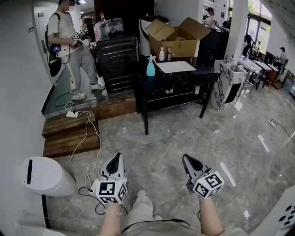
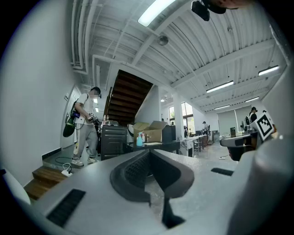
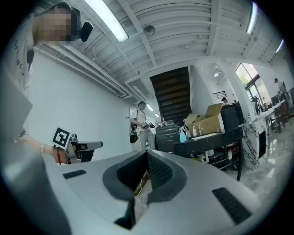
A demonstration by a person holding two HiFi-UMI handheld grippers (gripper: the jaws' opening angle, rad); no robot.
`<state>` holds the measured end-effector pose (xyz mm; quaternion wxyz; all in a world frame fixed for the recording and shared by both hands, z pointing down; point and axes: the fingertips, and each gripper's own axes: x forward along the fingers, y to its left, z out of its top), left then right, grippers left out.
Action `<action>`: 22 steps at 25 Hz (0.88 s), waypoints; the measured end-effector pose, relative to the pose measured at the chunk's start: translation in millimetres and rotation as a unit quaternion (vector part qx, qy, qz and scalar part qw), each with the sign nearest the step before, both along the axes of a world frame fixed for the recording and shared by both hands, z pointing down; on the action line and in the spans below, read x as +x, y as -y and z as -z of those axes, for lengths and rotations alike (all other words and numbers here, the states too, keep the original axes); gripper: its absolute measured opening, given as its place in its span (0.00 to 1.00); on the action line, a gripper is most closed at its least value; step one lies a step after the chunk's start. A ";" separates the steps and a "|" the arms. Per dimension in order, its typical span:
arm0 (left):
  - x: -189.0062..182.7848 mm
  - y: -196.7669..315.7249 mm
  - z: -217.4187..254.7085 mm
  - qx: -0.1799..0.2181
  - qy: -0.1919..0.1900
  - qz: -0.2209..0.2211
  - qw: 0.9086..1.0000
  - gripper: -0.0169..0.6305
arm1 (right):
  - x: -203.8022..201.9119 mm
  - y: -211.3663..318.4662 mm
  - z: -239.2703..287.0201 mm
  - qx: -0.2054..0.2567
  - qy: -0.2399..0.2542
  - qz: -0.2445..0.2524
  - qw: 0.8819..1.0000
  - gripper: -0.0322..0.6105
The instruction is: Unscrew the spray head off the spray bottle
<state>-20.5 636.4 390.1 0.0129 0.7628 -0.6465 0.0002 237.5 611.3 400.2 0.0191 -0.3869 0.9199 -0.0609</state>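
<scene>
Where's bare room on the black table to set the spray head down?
Bare top at the black table's right end, beyond the white flat sheet. Narrow strip left of the blue plastic spray bottle. Crowded at the back: small white bottles by the brown cardboard box.

1. The room is lit brightly by long ceiling lamps (image 2: 156,11).
2. Daylight is let in through windows (image 1: 255,25) right of the black table (image 1: 184,76).
3. Gripper views are bent and darkened at the edges.
</scene>
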 end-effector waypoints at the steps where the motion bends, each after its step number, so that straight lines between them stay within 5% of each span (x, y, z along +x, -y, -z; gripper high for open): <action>1: -1.9 5.2 -1.0 0.001 -0.001 -0.001 1.000 0.03 | -2.1 5.0 -0.8 0.000 0.001 -0.001 1.000 0.05; 22: -80.0 208.9 -12.9 -0.016 -0.017 -0.002 1.000 0.03 | -59.9 200.1 -18.5 -0.035 0.008 -0.027 0.999 0.05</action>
